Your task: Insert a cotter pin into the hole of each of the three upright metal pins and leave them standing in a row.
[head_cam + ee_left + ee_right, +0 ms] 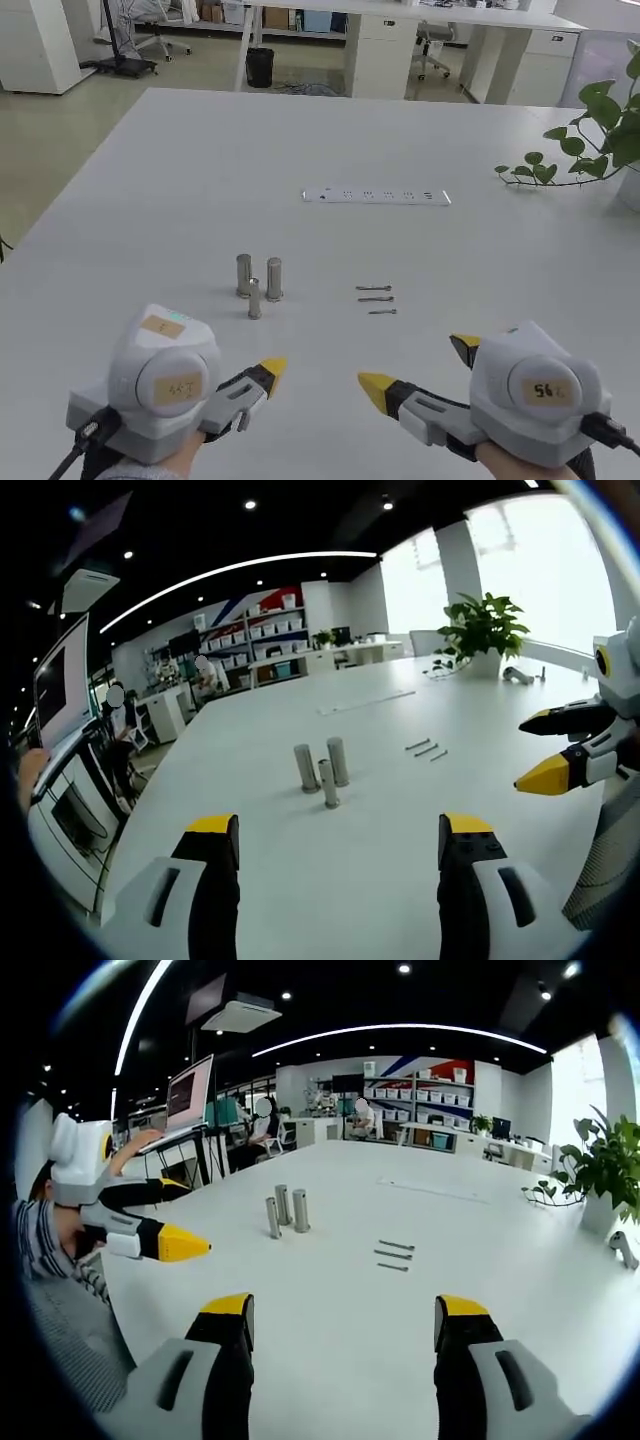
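Observation:
Three short metal pins (257, 282) stand upright in a tight cluster on the white table (180, 180), two behind and one in front. To their right, three thin cotter pins (376, 299) lie flat, one below the other. My left gripper (262, 378) hovers near the table's front edge, below the metal pins, open and holding nothing. My right gripper (420, 367) is level with it, below the cotter pins, also open and holding nothing. The left gripper view has the metal pins (322, 765) ahead of its gripper (339, 830). The right gripper view has the cotter pins (393, 1254) ahead of its gripper (345, 1308).
A white power strip (377, 196) lies across the table beyond the pins. A leafy plant (600, 130) stands at the right edge. Desks, chairs and shelving fill the room beyond the table's far edge.

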Demonstrator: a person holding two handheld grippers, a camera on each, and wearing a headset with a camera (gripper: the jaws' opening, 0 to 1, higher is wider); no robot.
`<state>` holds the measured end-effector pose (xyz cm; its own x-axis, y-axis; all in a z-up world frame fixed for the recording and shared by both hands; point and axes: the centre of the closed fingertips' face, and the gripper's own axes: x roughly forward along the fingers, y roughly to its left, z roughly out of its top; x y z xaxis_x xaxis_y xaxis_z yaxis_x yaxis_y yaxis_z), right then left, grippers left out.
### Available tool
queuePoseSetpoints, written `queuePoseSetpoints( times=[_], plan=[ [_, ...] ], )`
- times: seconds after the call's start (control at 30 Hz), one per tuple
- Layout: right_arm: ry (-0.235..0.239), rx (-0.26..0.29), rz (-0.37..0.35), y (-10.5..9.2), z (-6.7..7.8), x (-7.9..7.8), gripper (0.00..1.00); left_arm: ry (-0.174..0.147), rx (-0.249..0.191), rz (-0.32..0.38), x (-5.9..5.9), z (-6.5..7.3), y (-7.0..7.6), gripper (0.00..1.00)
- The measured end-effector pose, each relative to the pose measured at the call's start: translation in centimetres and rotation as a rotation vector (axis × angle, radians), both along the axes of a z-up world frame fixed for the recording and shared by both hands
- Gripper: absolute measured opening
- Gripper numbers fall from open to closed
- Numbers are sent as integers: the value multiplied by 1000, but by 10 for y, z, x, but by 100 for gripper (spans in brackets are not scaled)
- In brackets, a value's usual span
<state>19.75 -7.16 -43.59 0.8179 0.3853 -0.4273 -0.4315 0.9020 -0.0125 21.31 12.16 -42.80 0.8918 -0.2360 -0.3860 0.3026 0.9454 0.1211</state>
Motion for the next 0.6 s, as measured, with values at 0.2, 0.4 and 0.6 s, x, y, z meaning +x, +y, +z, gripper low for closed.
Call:
queuePoseSetpoints(
  times=[0.2, 0.4, 0.6],
  plan=[
    [1, 3, 2, 1, 0, 0, 71, 1, -1, 3, 0, 0, 1, 79],
    [2, -1, 5, 1, -1, 0, 71, 4, 3, 4, 0, -1, 1, 79],
    [0, 0, 8, 2, -1, 0, 71, 5, 2, 4, 0, -1, 1, 78]
  ],
)
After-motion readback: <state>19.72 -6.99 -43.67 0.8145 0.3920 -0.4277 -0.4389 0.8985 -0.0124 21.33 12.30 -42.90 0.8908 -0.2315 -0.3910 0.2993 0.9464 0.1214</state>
